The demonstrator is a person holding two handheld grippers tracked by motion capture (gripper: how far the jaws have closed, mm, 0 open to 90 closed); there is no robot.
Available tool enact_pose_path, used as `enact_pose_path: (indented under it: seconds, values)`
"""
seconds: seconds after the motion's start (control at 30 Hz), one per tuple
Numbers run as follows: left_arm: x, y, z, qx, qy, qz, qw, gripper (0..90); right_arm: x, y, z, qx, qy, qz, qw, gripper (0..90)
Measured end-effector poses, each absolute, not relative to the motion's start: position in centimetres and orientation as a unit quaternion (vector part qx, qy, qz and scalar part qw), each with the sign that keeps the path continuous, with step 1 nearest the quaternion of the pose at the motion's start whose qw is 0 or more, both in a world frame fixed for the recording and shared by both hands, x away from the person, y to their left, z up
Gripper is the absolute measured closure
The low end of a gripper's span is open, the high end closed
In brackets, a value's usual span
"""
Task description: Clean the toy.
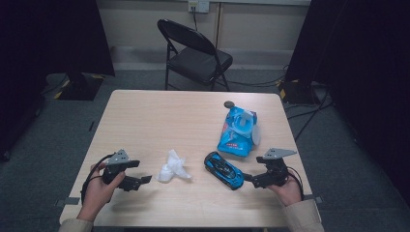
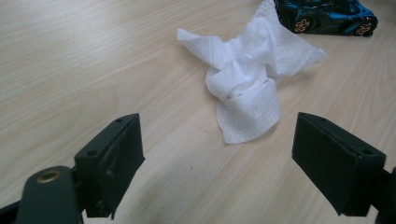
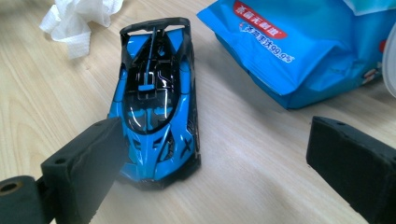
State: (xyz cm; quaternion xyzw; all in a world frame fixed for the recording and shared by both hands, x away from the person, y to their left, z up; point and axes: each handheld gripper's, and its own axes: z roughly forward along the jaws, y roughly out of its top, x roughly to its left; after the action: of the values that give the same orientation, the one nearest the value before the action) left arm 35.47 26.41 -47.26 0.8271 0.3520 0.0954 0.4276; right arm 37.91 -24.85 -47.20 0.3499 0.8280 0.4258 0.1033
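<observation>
- Both sets of fingers stood released, gripping nothing.
- Left fingers (image 2: pixel 217 163) hung just short of the wipe (image 2: pixel 250 79), which lay crumpled on the tabletop (image 1: pixel 159 116).
- Right fingers (image 3: pixel 210 172) straddled the near end of the car (image 3: pixel 156 102), not pressing it.
- That car sat between the wipe and the pack (image 3: pixel 303 46).

High view looks down over the table (image 1: pixel 145 111) — gripper views sit low, sharing the toy car (image 3: pixel 156 100).
</observation>
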Motion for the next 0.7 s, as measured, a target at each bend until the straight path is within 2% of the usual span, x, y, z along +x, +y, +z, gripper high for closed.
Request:
enact_pose_path:
  seconds: [0.7]
  values:
    - [34.1, 28.4, -47.6, 0.826, 0.361, 0.101, 0.422, 16.1, 36.8, -27.0, -48.2, 0.358, 0.834, 0.404, 0.117, 3.9]
